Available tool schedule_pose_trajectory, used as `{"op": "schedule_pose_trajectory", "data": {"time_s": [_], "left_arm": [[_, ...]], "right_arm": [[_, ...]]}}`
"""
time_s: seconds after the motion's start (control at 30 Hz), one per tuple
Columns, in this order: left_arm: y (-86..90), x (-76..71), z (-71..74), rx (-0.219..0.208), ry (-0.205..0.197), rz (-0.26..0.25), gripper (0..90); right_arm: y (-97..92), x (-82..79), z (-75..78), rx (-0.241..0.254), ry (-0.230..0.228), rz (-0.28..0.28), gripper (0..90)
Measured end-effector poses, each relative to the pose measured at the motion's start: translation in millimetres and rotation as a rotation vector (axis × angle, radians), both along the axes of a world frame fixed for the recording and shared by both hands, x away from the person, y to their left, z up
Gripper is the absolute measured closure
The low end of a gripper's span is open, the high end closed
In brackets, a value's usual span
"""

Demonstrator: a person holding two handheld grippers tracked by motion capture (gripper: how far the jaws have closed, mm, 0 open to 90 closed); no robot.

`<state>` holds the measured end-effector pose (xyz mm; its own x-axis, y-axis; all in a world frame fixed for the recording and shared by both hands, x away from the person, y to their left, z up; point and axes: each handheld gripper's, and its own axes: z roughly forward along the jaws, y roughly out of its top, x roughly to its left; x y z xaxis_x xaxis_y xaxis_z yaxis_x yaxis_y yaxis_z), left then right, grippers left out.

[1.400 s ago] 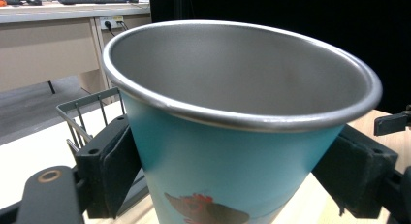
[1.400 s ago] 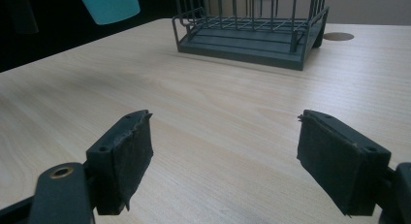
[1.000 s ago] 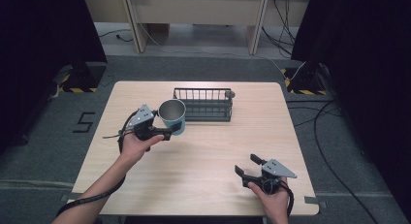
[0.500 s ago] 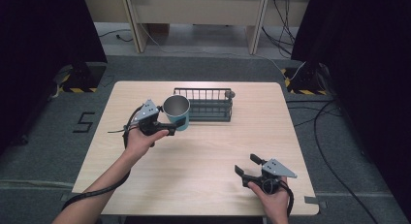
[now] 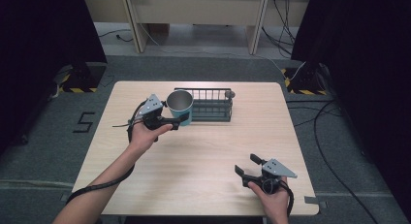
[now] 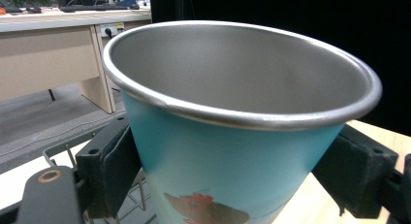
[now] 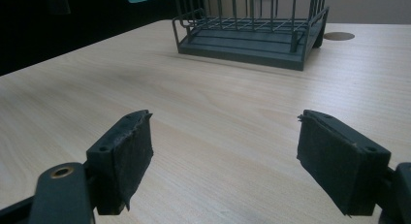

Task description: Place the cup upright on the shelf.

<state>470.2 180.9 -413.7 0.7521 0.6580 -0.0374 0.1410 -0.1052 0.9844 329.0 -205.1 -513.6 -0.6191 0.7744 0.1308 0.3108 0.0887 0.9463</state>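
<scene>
A teal cup (image 5: 180,106) with a steel inside and a red picture on its wall (image 6: 228,170) is held upright above the table, right beside the left end of the dark wire rack (image 5: 209,104). My left gripper (image 5: 175,118) is shut on the cup, one black pad (image 6: 114,168) against each side. Near the table's front right my right gripper (image 5: 248,165) rests open, with nothing between its pads (image 7: 128,158). It faces the wire rack (image 7: 252,27) across bare wood.
The light wooden table (image 5: 194,175) has a grommet hole (image 7: 339,36) behind the rack. Grey carpet, cables and desk legs lie beyond the far edge. Black curtains stand at both sides.
My left gripper has carried the cup forward and to the right, up to the rack's left end. The right gripper has stayed put.
</scene>
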Motion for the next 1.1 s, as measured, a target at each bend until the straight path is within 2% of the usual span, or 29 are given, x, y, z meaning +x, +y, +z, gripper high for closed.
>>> {"op": "schedule_pose_trajectory", "data": {"time_s": [0.6,1.1], "left_arm": [[-10.2,20.1,14.6,-0.001,-0.015,0.013,16.0],[-23.7,35.0,12.0,0.001,-0.005,0.019,16.0]], "right_arm": [[-0.2,0.1,0.0,-0.003,-0.006,0.001,20.9],[0.3,0.2,0.0,-0.004,-0.005,0.005,20.9]]}}
